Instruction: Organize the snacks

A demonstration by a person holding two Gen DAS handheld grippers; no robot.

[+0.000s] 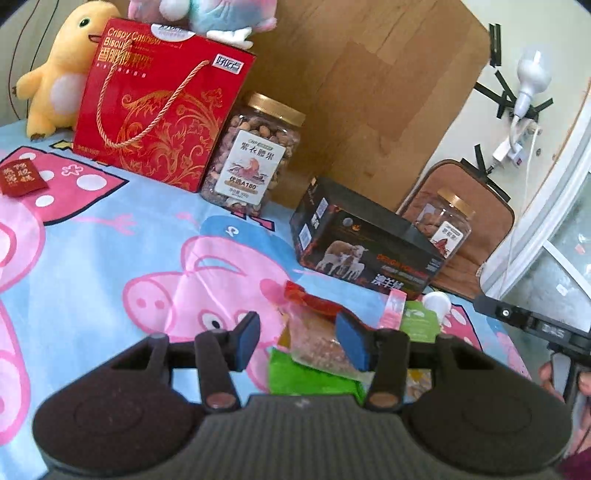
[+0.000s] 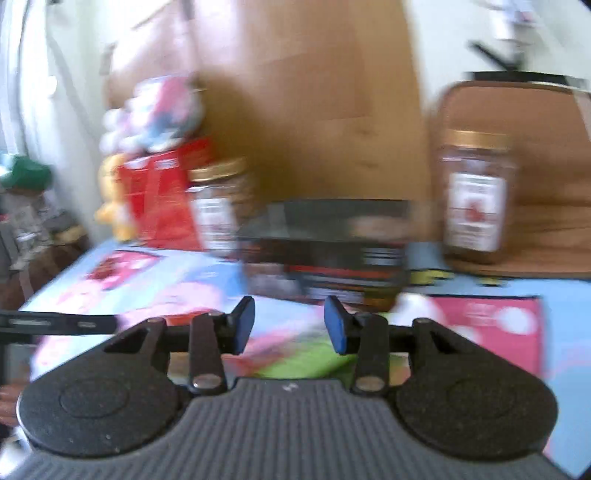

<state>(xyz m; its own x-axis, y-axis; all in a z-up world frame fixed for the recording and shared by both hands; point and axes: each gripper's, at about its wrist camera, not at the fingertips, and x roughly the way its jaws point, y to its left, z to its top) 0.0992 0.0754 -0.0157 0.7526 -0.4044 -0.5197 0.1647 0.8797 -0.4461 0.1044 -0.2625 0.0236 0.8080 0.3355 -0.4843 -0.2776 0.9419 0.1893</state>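
In the left wrist view a pile of small snack packets lies on the cartoon bedsheet (image 1: 92,258): a clear packet with a red top (image 1: 314,332), green packets (image 1: 310,380) and a pink one (image 1: 393,308). My left gripper (image 1: 301,341) is open just above the clear packet, empty. Behind stand a red biscuit gift box (image 1: 159,110), a nut jar (image 1: 255,155), a black box (image 1: 362,251) and a second nut jar (image 1: 447,225). The right wrist view is blurred; my right gripper (image 2: 290,328) is open and empty over green packets (image 2: 306,360).
A yellow plush duck (image 1: 59,74) and another plush toy (image 1: 207,18) sit at the back left. A small red pouch (image 1: 22,177) lies on the sheet. A brown chair (image 1: 476,221) holds the second jar. The other gripper's body (image 1: 535,325) is at the right edge.
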